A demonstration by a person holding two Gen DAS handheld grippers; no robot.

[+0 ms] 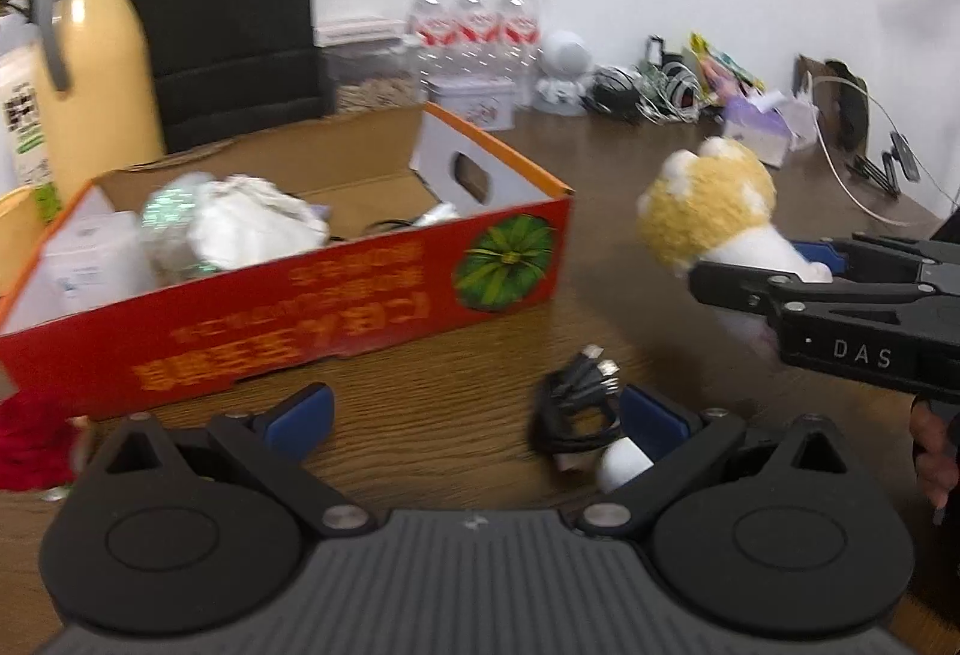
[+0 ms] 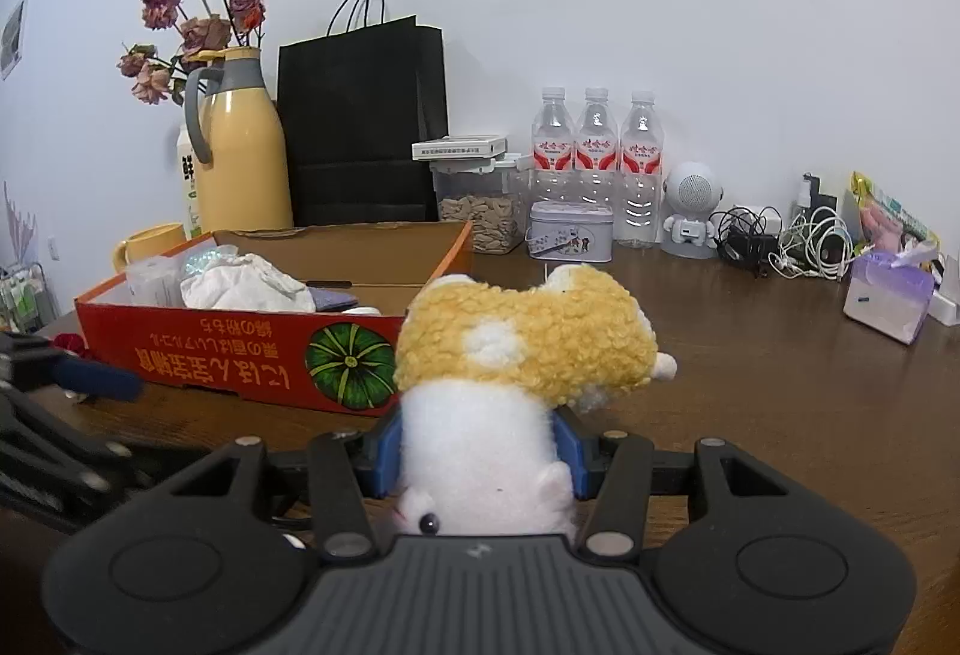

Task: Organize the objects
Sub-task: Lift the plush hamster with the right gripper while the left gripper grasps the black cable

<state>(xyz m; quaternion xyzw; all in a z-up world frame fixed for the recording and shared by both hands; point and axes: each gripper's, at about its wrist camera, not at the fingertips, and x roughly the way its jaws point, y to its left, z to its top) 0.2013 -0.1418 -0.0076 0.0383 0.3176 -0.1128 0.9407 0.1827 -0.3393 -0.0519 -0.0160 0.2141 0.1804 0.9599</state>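
An open red and orange cardboard box (image 1: 336,295) sits on the brown table (image 1: 432,403), holding crumpled white wrapping (image 1: 252,223) and other items; it also shows in the right wrist view (image 2: 240,349). My right gripper (image 2: 480,451) is shut on a yellow and white plush toy (image 2: 522,349), held above the table right of the box; the toy shows in the left wrist view (image 1: 708,211). My left gripper (image 1: 474,415) is open low over the table. A black coiled cable (image 1: 576,403) with a white piece lies by its right finger.
Along the back wall stand a yellow thermos jug (image 2: 240,156), a black paper bag (image 2: 360,126), three water bottles (image 2: 594,156), a tin (image 2: 570,229), a white robot figure (image 2: 690,211), tangled cables (image 2: 780,241) and a purple tissue pack (image 2: 888,295). A red object (image 1: 30,439) lies left of the box.
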